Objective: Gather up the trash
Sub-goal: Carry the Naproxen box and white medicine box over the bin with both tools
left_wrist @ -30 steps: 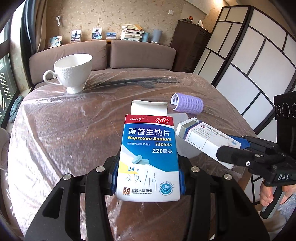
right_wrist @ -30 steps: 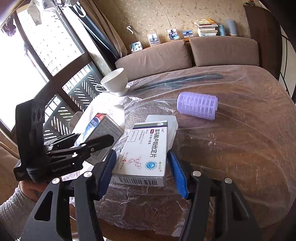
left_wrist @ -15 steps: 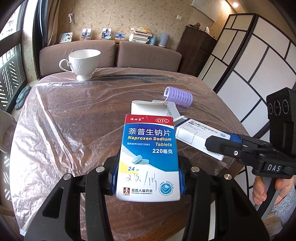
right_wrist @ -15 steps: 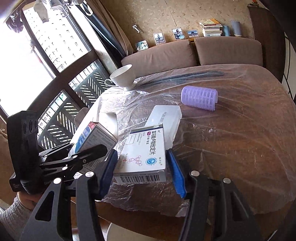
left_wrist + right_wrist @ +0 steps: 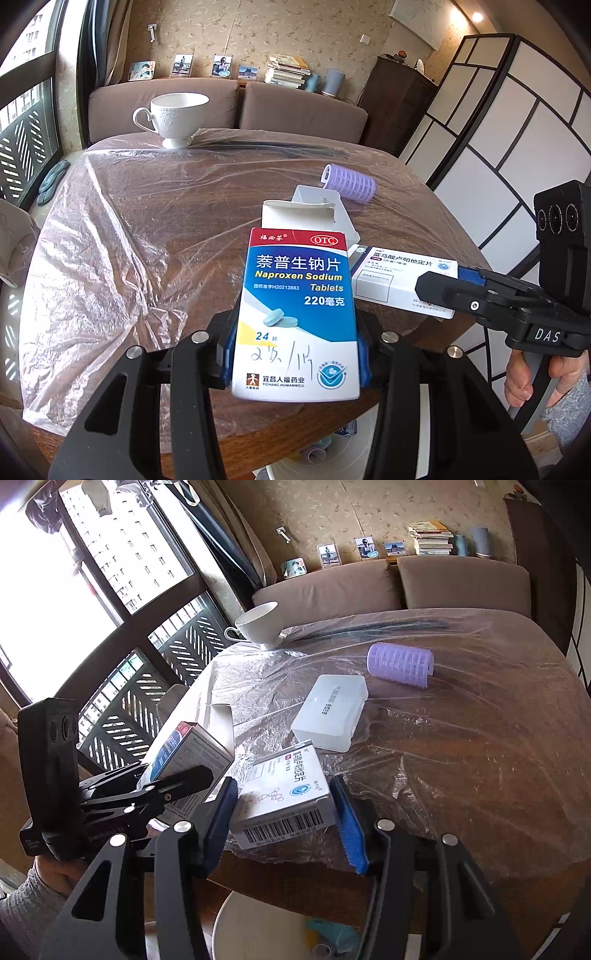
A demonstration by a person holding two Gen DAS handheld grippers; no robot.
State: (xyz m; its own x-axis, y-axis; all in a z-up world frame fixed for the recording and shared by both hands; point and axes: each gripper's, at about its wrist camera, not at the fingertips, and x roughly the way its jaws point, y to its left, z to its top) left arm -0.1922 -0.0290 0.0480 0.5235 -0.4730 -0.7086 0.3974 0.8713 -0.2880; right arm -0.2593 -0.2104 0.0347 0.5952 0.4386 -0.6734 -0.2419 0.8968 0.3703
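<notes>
My left gripper (image 5: 295, 354) is shut on a blue and white Naproxen tablet box (image 5: 297, 310) with its top flap open, held above the table's near edge. It also shows in the right wrist view (image 5: 184, 753). My right gripper (image 5: 282, 819) is shut on a white medicine box with a barcode (image 5: 284, 797), held just right of the blue box, seen in the left wrist view (image 5: 402, 280). A white bin (image 5: 266, 930) with some trash sits on the floor below both grippers, also in the left wrist view (image 5: 332, 458).
The round wooden table (image 5: 461, 775) is covered with clear plastic film. On it lie a translucent white case (image 5: 332, 712), a purple hair roller (image 5: 400, 661), a white teacup (image 5: 258, 624) and a long dark comb (image 5: 373, 626). A sofa stands behind.
Both grippers have pulled back and risen from the table, carrying their boxes past the near edge. The white bin has come into view below them.
</notes>
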